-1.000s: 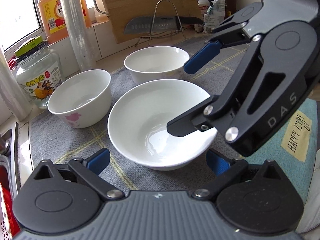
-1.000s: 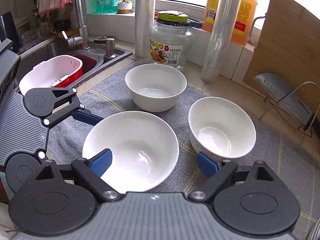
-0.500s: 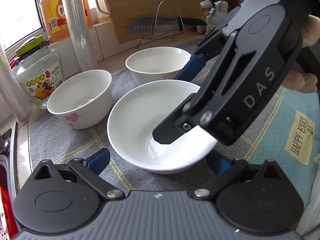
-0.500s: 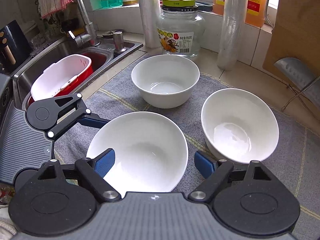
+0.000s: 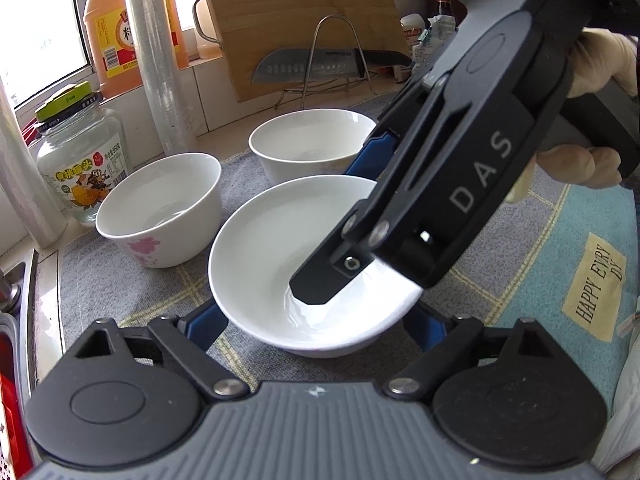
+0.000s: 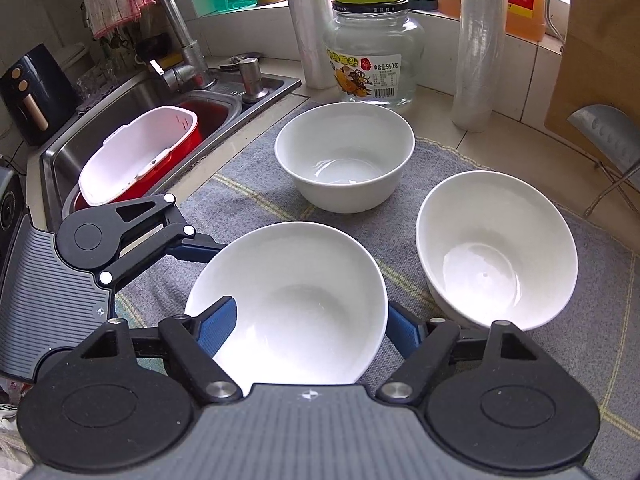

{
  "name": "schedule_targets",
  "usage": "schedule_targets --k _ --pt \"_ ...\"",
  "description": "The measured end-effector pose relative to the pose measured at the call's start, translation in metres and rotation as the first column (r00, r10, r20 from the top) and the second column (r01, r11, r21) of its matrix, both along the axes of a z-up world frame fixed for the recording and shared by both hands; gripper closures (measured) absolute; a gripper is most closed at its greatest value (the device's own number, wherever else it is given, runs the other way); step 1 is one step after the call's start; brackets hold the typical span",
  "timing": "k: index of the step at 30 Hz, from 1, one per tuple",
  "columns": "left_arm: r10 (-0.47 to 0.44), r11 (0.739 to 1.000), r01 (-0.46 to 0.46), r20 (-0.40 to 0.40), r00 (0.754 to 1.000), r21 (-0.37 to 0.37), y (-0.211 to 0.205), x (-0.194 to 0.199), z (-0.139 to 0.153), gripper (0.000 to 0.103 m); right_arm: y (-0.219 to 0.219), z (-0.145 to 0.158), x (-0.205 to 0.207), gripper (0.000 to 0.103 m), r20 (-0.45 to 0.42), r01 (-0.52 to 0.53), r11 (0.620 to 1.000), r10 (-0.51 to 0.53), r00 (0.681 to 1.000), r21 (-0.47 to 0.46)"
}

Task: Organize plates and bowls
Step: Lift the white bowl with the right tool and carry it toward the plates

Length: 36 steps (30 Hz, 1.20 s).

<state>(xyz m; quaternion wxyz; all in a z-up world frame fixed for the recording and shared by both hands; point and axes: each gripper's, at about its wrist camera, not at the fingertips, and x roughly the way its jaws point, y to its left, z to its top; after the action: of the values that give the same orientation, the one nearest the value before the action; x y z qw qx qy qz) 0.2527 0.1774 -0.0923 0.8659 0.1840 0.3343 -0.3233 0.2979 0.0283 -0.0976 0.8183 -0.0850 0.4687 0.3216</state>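
Note:
Three white bowls stand on a grey mat point(image 6: 248, 184). The wide shallow bowl point(image 5: 272, 248) point(image 6: 304, 280) is nearest. My left gripper point(image 5: 314, 326) straddles it low down, its jaws closing, with the blue pads close against both sides. My right gripper point(image 6: 308, 328) point(image 5: 344, 220) is closing too. One of its fingers dips inside this bowl and the other is outside the rim. Neither grip looks tight. A flowered bowl point(image 5: 160, 208) point(image 6: 344, 160) and a plain deep bowl point(image 5: 308, 140) point(image 6: 496, 248) stand behind, untouched.
A glass jar point(image 6: 372, 48) and rolls of film point(image 6: 476, 40) stand behind the bowls. The sink point(image 6: 64, 160) with a red and white basket point(image 6: 136, 156) lies beside the mat. A knife on a rack point(image 5: 320, 64) leans by a cutting board. A teal cloth point(image 5: 592, 280) lies alongside.
The left pads have drawn in toward the wide bowl's sides. The right gripper has tipped down, its finger sinking deeper into the bowl, and its jaws have narrowed.

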Motion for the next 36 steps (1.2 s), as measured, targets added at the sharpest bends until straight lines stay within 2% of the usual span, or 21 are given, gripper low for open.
schedule_targets --k 23,30,36 --pt "-0.093 0.996 0.093 0.028 0.995 0.014 0.007 -0.001 0.001 0.014 0.001 0.004 -0.003 0.020 -0.017 0.007 1.000 -0.007 1.000 -0.003" --pt "-0.108 0.994 0.109 -0.007 0.994 0.012 0.006 -0.001 0.009 0.014 0.001 0.009 -0.012 0.020 -0.005 0.025 1.000 -0.025 1.000 -0.008" --pt "-0.141 0.989 0.141 -0.011 0.990 0.047 0.000 -0.005 0.017 0.014 -0.005 0.015 -0.023 0.020 0.010 0.059 0.998 -0.059 0.998 -0.001"
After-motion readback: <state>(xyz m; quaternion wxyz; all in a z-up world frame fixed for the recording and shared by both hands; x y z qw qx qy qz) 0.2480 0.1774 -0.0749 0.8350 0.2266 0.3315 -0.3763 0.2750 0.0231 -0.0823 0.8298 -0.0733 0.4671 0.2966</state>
